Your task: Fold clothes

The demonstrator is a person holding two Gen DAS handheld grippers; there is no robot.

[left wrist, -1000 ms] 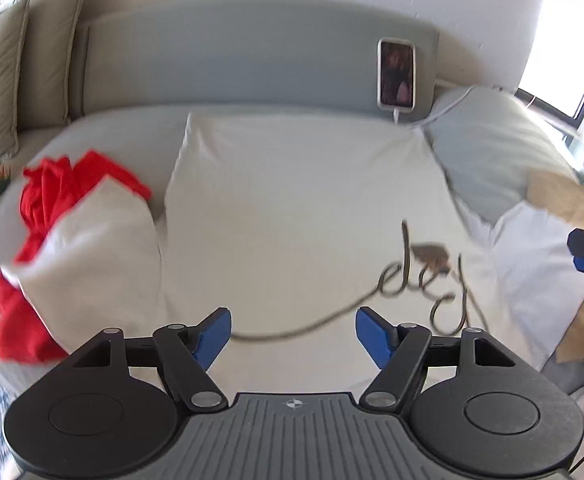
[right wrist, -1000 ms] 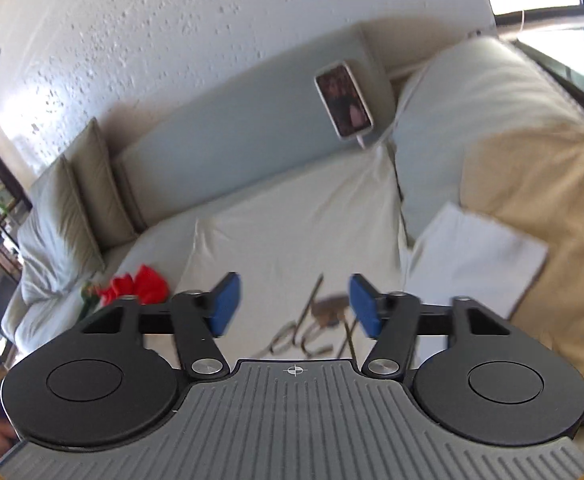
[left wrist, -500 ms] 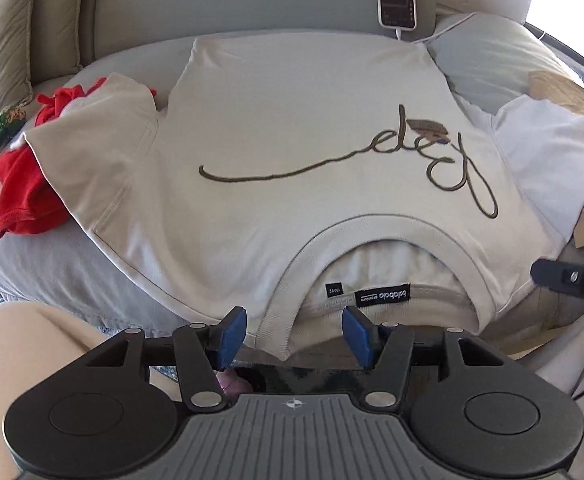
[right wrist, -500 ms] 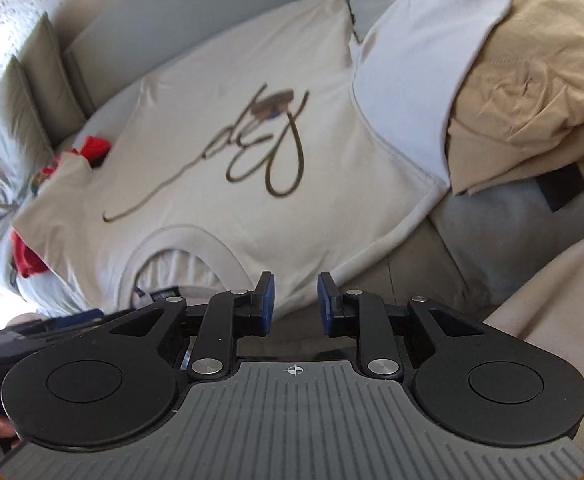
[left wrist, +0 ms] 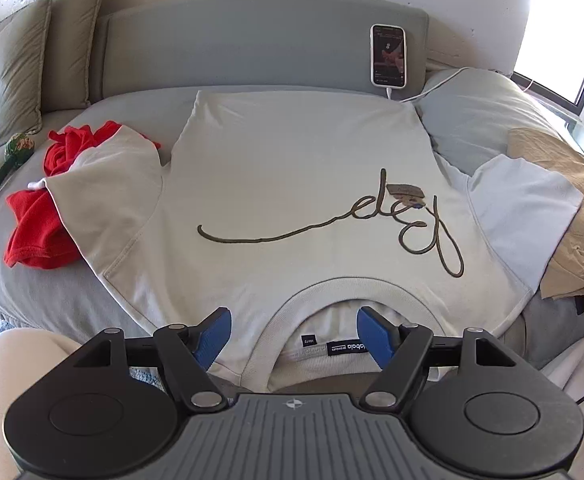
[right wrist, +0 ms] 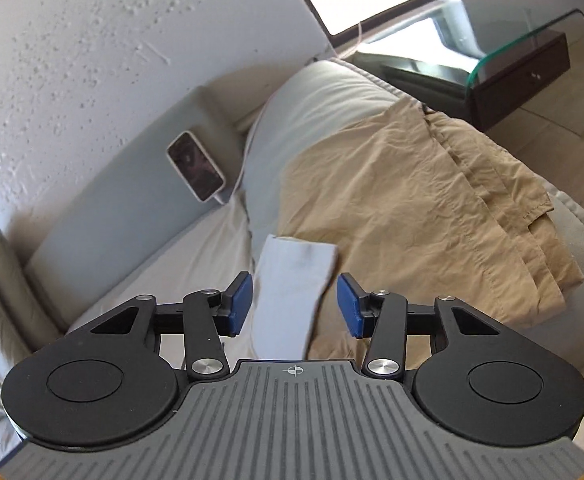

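Here, T-shirt (left wrist: 300, 184) collar-first toward camera.

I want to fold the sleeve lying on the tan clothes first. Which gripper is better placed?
Right. The right gripper is opening with that pale sleeve between its pads, not yet pinched. The left gripper, also opening, sits at the T-shirt collar, well away.
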